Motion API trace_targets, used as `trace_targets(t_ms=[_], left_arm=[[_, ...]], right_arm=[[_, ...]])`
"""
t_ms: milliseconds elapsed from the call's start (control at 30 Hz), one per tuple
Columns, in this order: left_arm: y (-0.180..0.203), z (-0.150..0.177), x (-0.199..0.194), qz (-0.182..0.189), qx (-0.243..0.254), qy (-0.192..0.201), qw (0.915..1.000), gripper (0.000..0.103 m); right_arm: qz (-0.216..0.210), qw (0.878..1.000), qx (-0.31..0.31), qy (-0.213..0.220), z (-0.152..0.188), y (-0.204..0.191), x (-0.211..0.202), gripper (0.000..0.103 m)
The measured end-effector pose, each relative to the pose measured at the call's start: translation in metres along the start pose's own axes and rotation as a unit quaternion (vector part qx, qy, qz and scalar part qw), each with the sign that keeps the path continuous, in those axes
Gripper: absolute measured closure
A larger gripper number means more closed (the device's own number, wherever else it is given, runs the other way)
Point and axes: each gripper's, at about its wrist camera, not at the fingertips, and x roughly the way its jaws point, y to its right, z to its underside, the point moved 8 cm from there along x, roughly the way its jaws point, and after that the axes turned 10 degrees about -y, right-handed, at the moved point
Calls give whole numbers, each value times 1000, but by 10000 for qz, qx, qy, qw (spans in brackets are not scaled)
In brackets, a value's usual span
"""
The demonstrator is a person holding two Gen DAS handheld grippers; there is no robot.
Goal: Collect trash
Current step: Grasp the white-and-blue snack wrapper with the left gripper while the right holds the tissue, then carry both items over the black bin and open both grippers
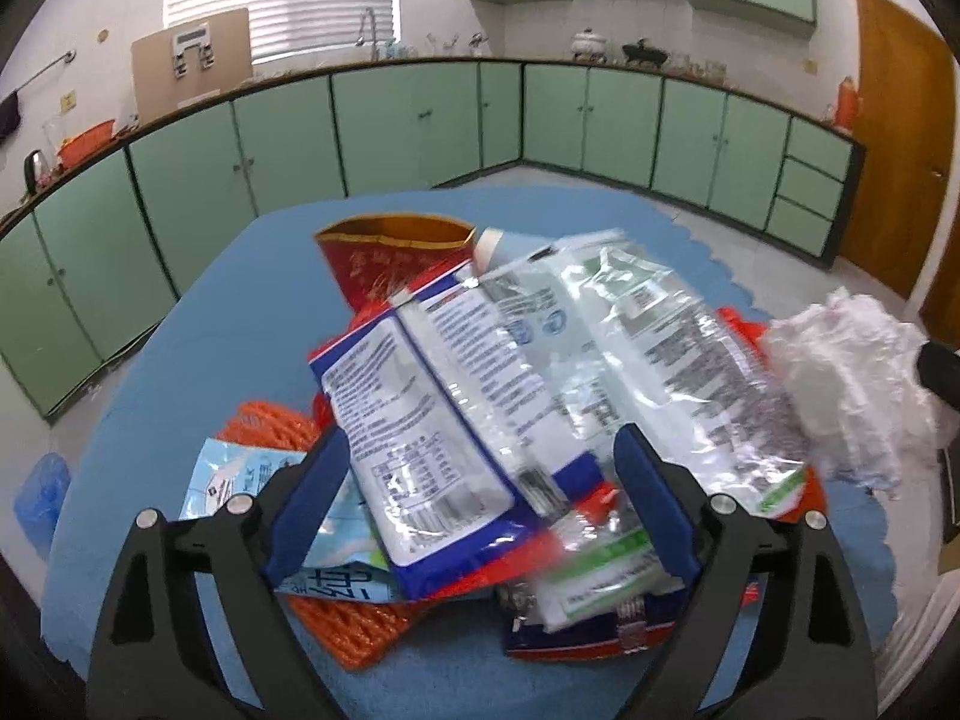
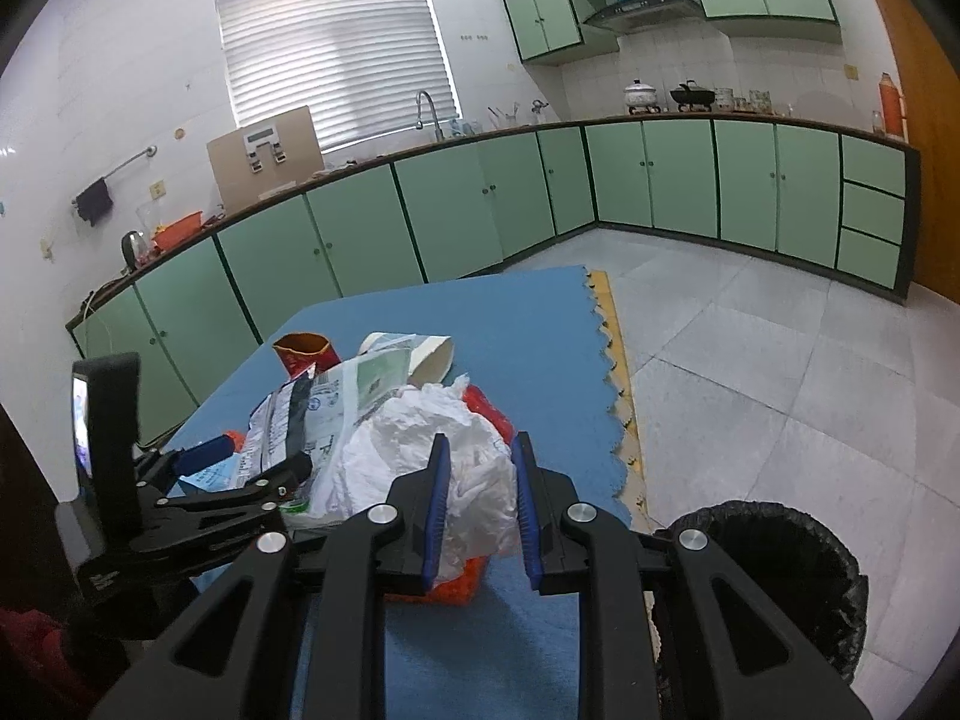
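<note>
Trash heap of crinkled foil-and-plastic snack wrappers (image 1: 480,384), piled mid-way across the blue foam mat table (image 1: 240,312), with orange ribbed netting (image 1: 270,426) and a red paper cup (image 1: 384,258) poking out beneath and behind. Over at the table's right edge, down on the floor, a black-lined waste bin (image 2: 780,570), mouth open and near. Atop the heap's right side, a crumpled white plastic bag (image 2: 432,438).

Best played here: sink the left side deep around the blue-edged silver wrapper (image 1: 408,420) before closing, catching several layers at once, not just a slippery top sheet; carry the right load low and straight to the bin, no shaking.

Left gripper (image 1: 480,498): spread wide, blue pads flanking the wrapper pile, nothing pinched yet, wrapper lying between but not pressed as far as can be told. Right gripper (image 2: 480,504): narrowed to a slim gap, clamped on a fold of the white bag.
</note>
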Motion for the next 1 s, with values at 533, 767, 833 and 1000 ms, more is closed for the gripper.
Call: trace_targets(t_ms=[533,767,833,1000], left_arm=[[-47,6,-31,328,-743,193,9965,47],[-51,4,-41,576,-778,317,9948,76],[-48,3,-43,652,-731,343,9946,90],[-40,-1,-49,763,-650,439,9940,93]], right_arm=[[-56,10000,-21,70,-1,-4,-5,81],[-38,9997,-180,171,-2,-12,-14,82],[27,9995,-240,207,-4,-14,-17,82],[106,9990,-288,310,-5,-15,-27,83]])
